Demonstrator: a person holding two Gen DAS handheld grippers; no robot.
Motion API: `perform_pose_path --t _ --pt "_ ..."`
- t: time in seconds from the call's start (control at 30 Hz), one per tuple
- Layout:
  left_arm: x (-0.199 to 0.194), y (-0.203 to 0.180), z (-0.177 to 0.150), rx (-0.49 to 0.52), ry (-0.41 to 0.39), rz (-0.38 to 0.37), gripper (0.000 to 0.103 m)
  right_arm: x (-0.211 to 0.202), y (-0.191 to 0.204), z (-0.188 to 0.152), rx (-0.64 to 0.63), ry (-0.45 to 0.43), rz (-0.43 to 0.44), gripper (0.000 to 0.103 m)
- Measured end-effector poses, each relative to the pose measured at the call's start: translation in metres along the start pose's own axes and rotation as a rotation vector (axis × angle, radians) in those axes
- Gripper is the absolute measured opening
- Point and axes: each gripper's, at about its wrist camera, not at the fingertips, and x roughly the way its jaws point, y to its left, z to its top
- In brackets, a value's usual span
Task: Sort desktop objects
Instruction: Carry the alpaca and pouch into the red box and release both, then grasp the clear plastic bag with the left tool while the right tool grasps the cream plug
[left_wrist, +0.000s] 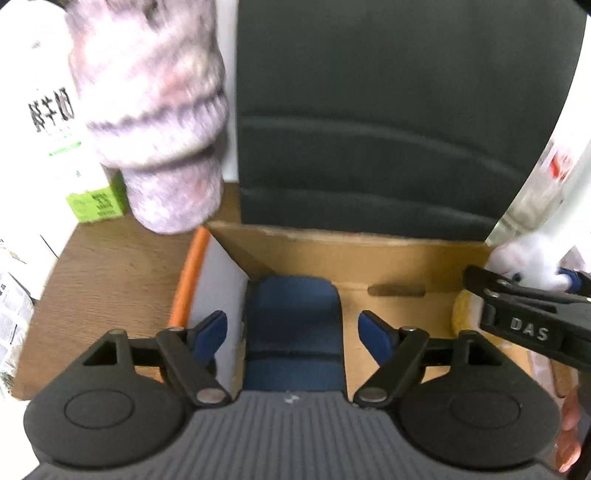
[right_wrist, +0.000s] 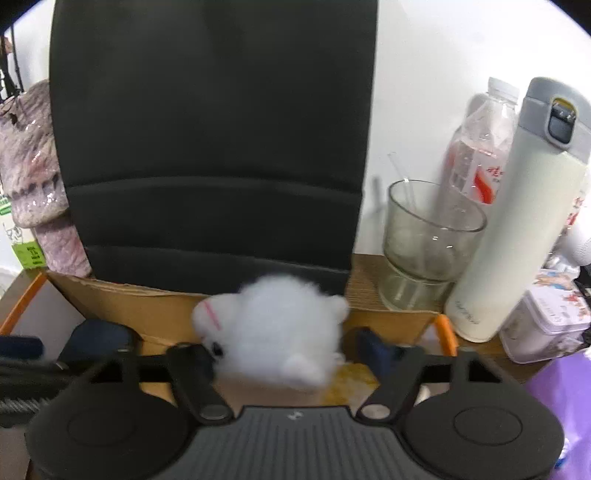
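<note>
Above the open cardboard box, the right gripper has its jaws spread wide — a fluffy white plush toy sits blurred between them, pads apart from it. The left gripper gapes empty over a dark-blue, rounded item inside the box.

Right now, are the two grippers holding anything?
Left gripper: open, holding nothing, above a blue object.
Right gripper: open, white plush toy between its fingers, unpinched.
</note>
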Motion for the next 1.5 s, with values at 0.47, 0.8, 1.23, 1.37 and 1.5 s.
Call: perform_pose_path --t 0.47,0.8,1.23,1.37,1.5 --pt "-0.134 0.009 -0.05 0.033 -0.083 -0.006 0.103 -0.152 -0.062 -0.018 0.045 -0.002 0.091 0.096" --pt "-0.192 -0.002 -0.188 0.03 -0.159 -0.069 0.103 -0.238 -0.055 -0.153 0.026 -0.001 0.258 0.096" --pt "-0.215 -0.026 -0.328 0.032 -0.189 -0.163 0.103 -0.29 -0.07 -0.287 -0.122 -0.021 0.204 0.096" --pt "-0.211 -0.034 -0.317 -0.004 -0.168 -0.159 0.103 -0.294 -0.083 -0.285 -0.088 -0.056 0.164 0.096" --pt "-0.216 -0.041 -0.318 0.017 -0.19 -0.137 0.103 -0.302 -0.086 -0.291 -0.067 -0.087 0.176 0.096"
